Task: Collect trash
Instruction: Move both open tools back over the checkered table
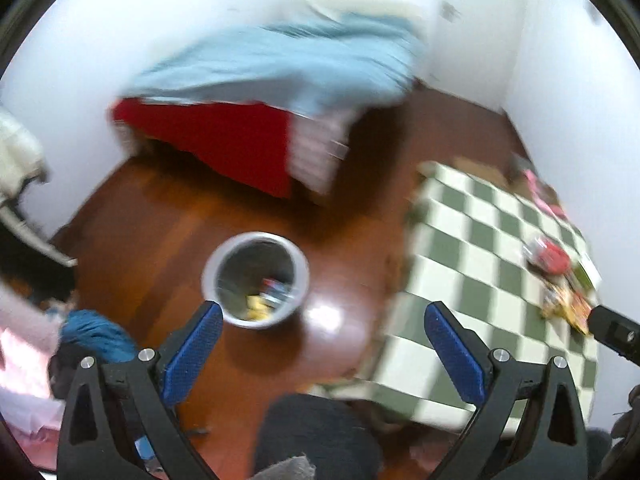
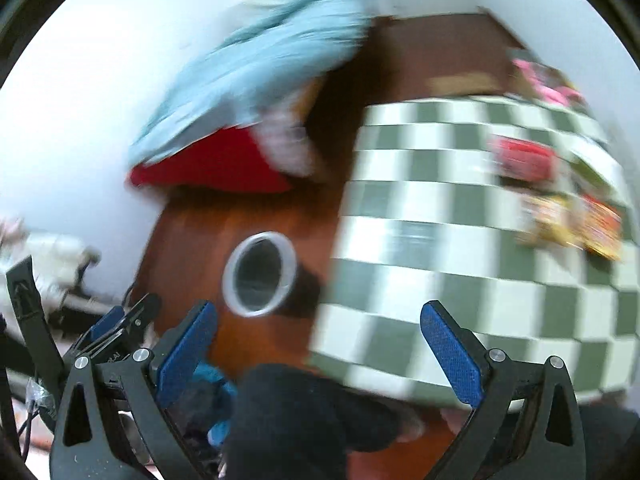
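Note:
A round white trash bin [image 1: 256, 280] stands on the wooden floor and holds some yellow and dark scraps; it also shows in the right wrist view, trash bin [image 2: 260, 274]. Wrappers lie on the checked tablecloth: a red one [image 1: 550, 258] and a yellow-red one [image 1: 568, 308], seen blurred as red wrapper [image 2: 524, 158] and yellow-red wrapper [image 2: 576, 224]. My left gripper [image 1: 324, 320] is open and empty above the floor, just right of the bin. My right gripper [image 2: 320, 320] is open and empty at the table's near edge. Both views are motion-blurred.
A green-and-white checked table [image 1: 480, 280] fills the right side. A bed with light blue cover [image 1: 280, 64] and red sheet [image 1: 216, 136] stands by the white wall. Blue cloth [image 1: 96, 334] lies on the floor at left. The other gripper's black tip [image 1: 612, 332] shows at right.

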Action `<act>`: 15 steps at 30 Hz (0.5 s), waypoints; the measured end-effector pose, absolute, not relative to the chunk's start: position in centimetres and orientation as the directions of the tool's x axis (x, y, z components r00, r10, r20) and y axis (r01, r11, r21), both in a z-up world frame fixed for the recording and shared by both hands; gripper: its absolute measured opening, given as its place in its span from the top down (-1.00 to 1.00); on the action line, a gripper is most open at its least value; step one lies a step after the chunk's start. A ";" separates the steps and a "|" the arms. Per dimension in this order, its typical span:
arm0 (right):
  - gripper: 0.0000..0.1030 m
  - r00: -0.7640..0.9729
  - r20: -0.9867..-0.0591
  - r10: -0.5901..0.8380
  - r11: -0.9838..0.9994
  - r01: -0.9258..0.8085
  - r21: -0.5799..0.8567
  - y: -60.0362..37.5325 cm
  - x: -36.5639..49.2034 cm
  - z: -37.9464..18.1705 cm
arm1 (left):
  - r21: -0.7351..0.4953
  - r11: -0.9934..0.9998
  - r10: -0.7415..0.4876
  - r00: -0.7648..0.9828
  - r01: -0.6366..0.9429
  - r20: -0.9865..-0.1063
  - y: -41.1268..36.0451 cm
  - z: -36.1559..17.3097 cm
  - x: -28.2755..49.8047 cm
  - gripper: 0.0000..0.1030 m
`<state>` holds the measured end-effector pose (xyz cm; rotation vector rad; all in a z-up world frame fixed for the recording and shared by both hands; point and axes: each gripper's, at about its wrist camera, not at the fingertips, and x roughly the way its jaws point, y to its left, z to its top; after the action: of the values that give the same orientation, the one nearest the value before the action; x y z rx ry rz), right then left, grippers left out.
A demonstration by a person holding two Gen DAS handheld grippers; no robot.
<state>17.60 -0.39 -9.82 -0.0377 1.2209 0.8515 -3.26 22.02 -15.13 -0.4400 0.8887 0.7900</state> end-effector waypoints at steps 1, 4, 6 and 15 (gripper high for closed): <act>-0.99 0.111 -0.839 0.533 0.740 -0.541 0.399 -2.8 19.4 -10.3 | -0.020 0.667 0.405 0.386 -0.744 -0.829 21.3 -15.7 -1.5 -1.00; -0.99 0.176 -0.863 0.473 0.831 -0.415 0.371 -8.8 24.5 -12.2 | 0.000 0.737 0.350 0.382 -0.676 -0.855 18.6 -17.9 4.4 -1.00; -0.99 0.202 -0.881 0.428 0.873 -0.347 0.344 -11.8 27.9 -13.7 | 0.030 0.764 0.333 0.355 -0.644 -0.873 16.9 -19.8 8.4 -1.00; -0.99 0.147 -0.962 0.231 0.970 -0.109 0.217 -19.6 42.0 -24.3 | 0.149 0.810 0.303 0.187 -0.567 -0.935 13.1 -29.1 20.2 -1.00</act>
<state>42.02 -19.64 -24.27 0.1034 1.4022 0.2457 20.20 13.11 -29.11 -0.2526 1.2407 0.6214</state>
